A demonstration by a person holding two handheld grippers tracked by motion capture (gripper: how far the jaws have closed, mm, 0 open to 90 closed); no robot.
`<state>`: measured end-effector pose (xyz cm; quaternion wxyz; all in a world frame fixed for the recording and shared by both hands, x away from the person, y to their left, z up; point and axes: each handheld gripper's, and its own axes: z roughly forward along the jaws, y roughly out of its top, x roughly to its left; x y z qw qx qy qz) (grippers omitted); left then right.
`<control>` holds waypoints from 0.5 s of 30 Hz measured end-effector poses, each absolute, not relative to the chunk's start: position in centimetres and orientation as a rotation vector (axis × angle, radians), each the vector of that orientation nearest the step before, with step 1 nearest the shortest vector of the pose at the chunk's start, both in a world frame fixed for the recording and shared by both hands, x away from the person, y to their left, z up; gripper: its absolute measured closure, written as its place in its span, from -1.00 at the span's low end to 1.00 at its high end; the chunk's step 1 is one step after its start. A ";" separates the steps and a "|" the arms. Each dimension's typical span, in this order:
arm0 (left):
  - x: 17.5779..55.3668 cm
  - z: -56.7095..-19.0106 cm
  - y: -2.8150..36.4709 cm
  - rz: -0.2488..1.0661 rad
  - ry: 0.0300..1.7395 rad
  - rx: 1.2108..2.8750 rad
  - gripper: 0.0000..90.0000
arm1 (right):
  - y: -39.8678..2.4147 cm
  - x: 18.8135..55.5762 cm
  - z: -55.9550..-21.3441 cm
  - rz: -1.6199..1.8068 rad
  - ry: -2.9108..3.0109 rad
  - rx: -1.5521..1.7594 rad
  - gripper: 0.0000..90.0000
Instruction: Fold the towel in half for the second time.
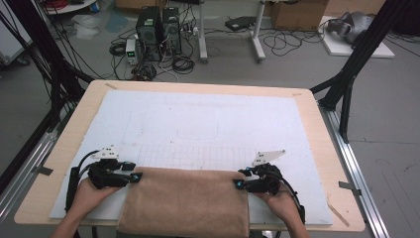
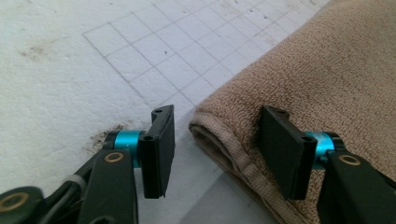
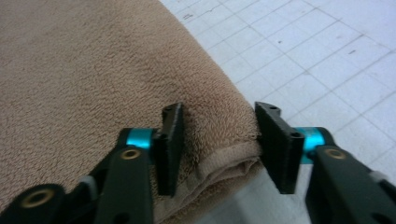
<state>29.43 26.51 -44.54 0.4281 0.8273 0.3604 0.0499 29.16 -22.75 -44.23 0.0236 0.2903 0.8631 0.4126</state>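
The towel (image 1: 185, 201) is a plain tan-brown terry with no print — only a smoother hem band of the same shade along its edge, seen in both gripper views. The mat (image 1: 213, 124) beneath it is white, ruled with a thin grey grid and faint grey outlines, and marked with brownish smudges in the left gripper view. The table (image 1: 322, 148) rim is pale, light-wood beige. The left gripper (image 1: 134, 177) and right gripper (image 1: 238, 184) are black — with bright turquoise collars behind the pads, brass-coloured pivot rings, and pale grey plates on top.
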 end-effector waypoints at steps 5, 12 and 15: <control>29.2 -44.5 26.1 0.120 0.866 2.075 0.42 | -22.6 29.0 -44.2 1.283 2.676 0.861 0.53; 28.2 -43.9 25.6 0.239 0.845 2.079 0.77 | -22.5 28.8 -43.7 1.269 2.685 0.800 0.73; 28.1 -43.6 25.6 0.281 0.858 2.047 0.78 | -22.6 28.9 -43.1 1.278 2.674 0.786 0.74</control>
